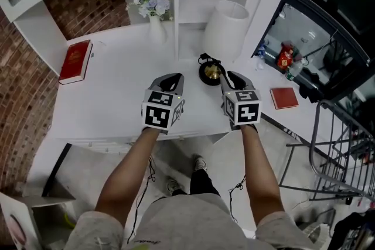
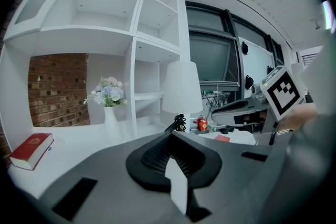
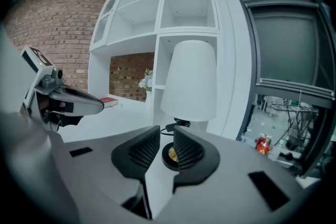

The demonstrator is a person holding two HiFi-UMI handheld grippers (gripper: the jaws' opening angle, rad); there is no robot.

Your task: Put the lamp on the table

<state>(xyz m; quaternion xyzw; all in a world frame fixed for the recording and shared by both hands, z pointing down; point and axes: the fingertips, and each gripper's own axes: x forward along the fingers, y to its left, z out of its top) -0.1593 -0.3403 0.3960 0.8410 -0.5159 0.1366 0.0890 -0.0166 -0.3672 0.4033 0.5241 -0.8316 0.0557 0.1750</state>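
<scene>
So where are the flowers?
Head view: the flowers stand in a white vase at the back of the table, between the red book on the left and the lamp on the right.

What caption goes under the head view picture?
Left claw and right claw near the lamp on the white table.

white-shaded lamp (image 1: 225, 31), black base, upright on white table (image 1: 117, 96)
</scene>
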